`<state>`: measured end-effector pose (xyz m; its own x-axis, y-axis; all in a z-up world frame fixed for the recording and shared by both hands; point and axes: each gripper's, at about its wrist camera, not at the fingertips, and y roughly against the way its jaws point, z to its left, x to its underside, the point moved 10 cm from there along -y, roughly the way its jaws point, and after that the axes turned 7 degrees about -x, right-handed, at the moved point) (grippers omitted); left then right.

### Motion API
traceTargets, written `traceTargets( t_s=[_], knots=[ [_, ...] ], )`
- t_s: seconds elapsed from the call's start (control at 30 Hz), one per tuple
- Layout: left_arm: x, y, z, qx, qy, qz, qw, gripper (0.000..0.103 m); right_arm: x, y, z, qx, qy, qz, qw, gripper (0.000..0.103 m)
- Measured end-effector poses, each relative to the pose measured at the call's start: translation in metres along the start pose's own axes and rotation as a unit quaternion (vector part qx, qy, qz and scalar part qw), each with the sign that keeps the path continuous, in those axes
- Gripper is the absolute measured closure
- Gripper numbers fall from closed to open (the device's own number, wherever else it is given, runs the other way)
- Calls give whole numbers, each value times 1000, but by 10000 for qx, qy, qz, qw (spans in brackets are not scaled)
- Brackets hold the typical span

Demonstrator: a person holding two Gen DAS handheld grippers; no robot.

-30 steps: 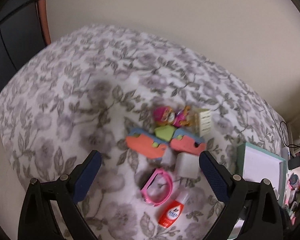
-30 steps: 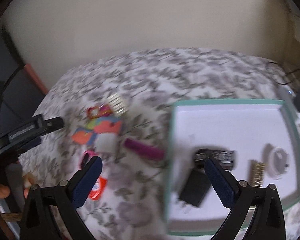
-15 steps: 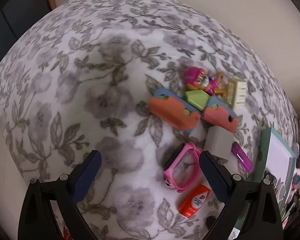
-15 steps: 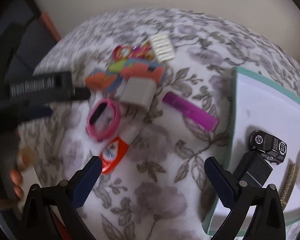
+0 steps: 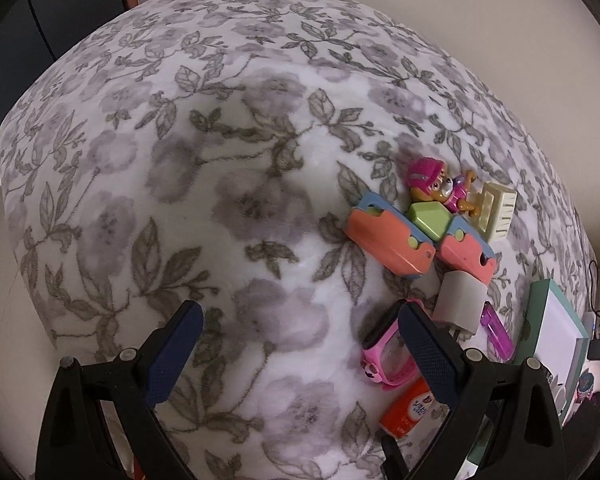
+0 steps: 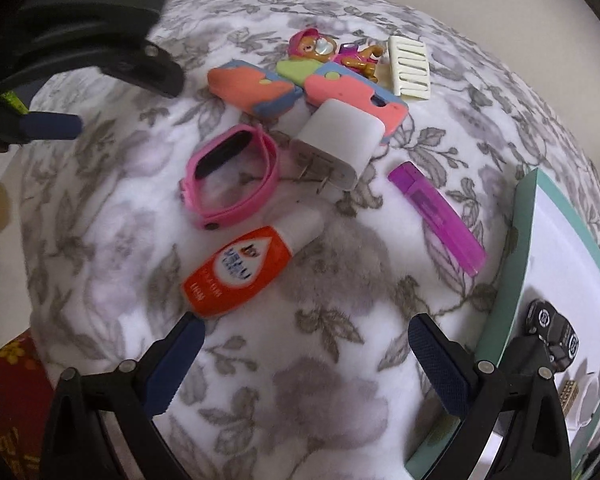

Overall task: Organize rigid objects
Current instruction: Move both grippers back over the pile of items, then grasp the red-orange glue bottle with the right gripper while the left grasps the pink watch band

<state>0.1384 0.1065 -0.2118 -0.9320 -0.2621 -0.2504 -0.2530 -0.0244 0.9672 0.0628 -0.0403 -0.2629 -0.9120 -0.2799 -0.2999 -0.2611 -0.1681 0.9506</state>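
On the floral blanket lie a pink watch [image 6: 230, 176], a white charger plug [image 6: 338, 142], an orange glue bottle [image 6: 240, 270], a purple lighter [image 6: 438, 216], an orange-and-blue toy [image 6: 300, 90], a pink pup figure [image 6: 320, 50] and a cream comb [image 6: 410, 68]. My right gripper [image 6: 304, 336] is open and empty, just in front of the glue bottle. My left gripper [image 5: 298, 326] is open and empty over bare blanket, left of the watch [image 5: 388, 356]; it also shows at the upper left of the right wrist view [image 6: 52, 126].
A teal-rimmed white tray [image 6: 516, 264] stands at the right, holding a black toy car [image 6: 552, 330] and other small items. The tray also shows in the left wrist view [image 5: 540, 320]. A pale wall runs behind the bed. Dark furniture stands at the far left.
Both grippers have moved left and closer to the blanket. The right one now faces the loose objects instead of the tray. Both stay open.
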Motion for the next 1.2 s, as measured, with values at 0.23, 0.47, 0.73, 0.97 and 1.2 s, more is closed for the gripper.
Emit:
traceTargets(
  t_s=[0.23, 0.47, 0.73, 0.97, 1.2],
  knots=[
    [1, -4, -3, 79, -6, 87, 9999, 5, -22, -9, -7, -121, -211, -198, 9995, 1],
    [2, -7, -10, 11, -113, 96, 9999, 5, -44, -14, -8, -311, -386, -360, 9981, 6],
    [5, -12, -19, -4, -315, 131, 9994, 5, -55, -12, -5, -372, -355, -437, 9977, 22],
    [9, -15, -32, 91, -487, 143, 9987, 5, -53, -9, -10, -444, -451, -430, 9971, 24],
    [14, -23, -50, -27, -948, 151, 9954, 5, -43, -4, -35, -405, -821, -360, 9952, 24]
  ],
)
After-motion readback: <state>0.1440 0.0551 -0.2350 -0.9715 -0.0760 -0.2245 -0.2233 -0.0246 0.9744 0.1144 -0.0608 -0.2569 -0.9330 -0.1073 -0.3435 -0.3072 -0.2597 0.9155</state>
